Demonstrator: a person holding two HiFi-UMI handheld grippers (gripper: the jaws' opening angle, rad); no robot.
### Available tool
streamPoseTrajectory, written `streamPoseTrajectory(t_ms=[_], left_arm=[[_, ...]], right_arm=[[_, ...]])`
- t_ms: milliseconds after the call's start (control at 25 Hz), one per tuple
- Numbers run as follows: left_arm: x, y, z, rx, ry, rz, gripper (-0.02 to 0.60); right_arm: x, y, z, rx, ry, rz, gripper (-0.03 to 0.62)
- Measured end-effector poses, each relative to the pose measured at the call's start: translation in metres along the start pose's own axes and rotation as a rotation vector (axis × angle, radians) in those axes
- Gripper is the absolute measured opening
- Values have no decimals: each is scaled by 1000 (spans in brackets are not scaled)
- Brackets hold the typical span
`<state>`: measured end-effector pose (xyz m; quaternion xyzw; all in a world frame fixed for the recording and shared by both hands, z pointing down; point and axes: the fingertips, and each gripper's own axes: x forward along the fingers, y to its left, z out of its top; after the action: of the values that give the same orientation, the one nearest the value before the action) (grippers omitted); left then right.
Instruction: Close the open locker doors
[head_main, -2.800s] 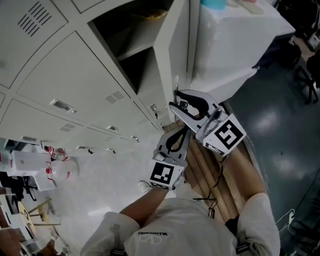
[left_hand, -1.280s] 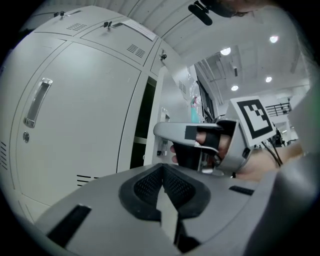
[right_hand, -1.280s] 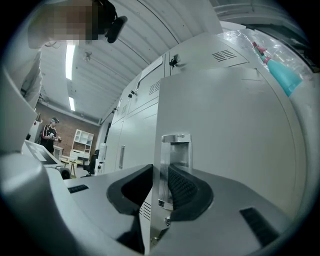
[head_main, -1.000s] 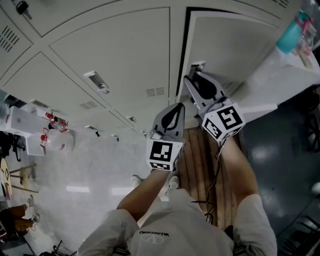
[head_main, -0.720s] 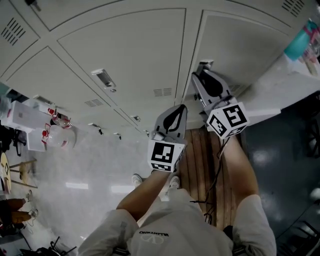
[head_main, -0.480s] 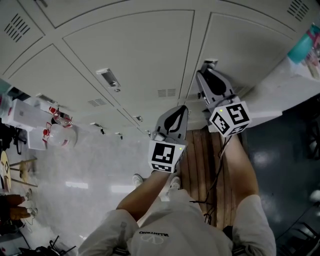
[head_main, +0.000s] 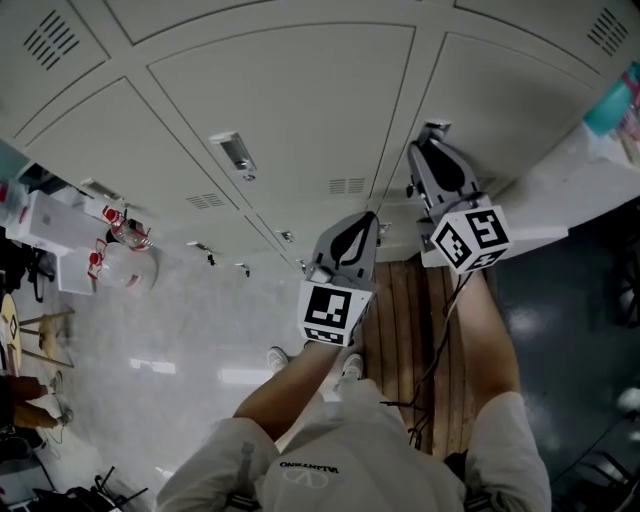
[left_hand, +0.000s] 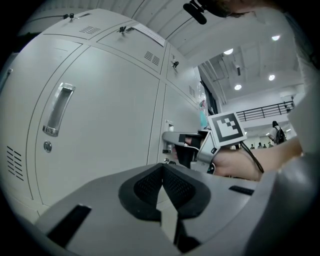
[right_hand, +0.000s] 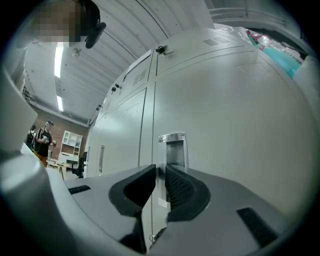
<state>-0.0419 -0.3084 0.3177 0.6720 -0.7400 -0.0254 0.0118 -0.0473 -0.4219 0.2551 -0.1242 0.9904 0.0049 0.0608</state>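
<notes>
Your right gripper (right_hand: 160, 169) sits level at the handle (right_hand: 172, 146) of the locker door (head_main: 500, 95) on the right, and that is where the work is. The handle stands just beyond the tips, and its lower part shows through the slot between the jaws. Those jaws have just been closing and now stand a narrow gap apart. No pad visibly presses on the metal, so I read the gripper as released rather than clamped. A push needs only the tips against the door, not a hold. The door lies flush with its neighbour along the seam in both the head view and the right gripper view, so it looks shut or very nearly so. I judge you are at the last press that seats the latch. Your left gripper (left_hand: 162, 167) is clenched on nothing, its pads meeting at the tip. It hangs beside the right one, pointing at the neighbouring door (head_main: 290, 110), whose door pull (left_hand: 56, 110) is well off to its side. Held that way it is clear of the door's path and ready to brace. Every door in view appears closed, so look around for any other that is open. The remaining risk seems small: the tips could slip off the handle's edge if you push off-centre.
</notes>
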Motion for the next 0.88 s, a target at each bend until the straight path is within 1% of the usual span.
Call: streamPoseTrajectory(t_ms=[160,360,600,880], left_arm=[[-10,6,6,10,-14,2,2],[-29,19,17,37,-32,9,2],[-63,43,31,66,-48,28,2],[-101,66,42,95,-51,39,2]], right_arm=[[0,0,0,-7,-3,-20,74],[-1,1,0,-17,5,-68,81],[-25,8,2,-59,8,-122,80],[-38,12,2,-64,35,-181,75]])
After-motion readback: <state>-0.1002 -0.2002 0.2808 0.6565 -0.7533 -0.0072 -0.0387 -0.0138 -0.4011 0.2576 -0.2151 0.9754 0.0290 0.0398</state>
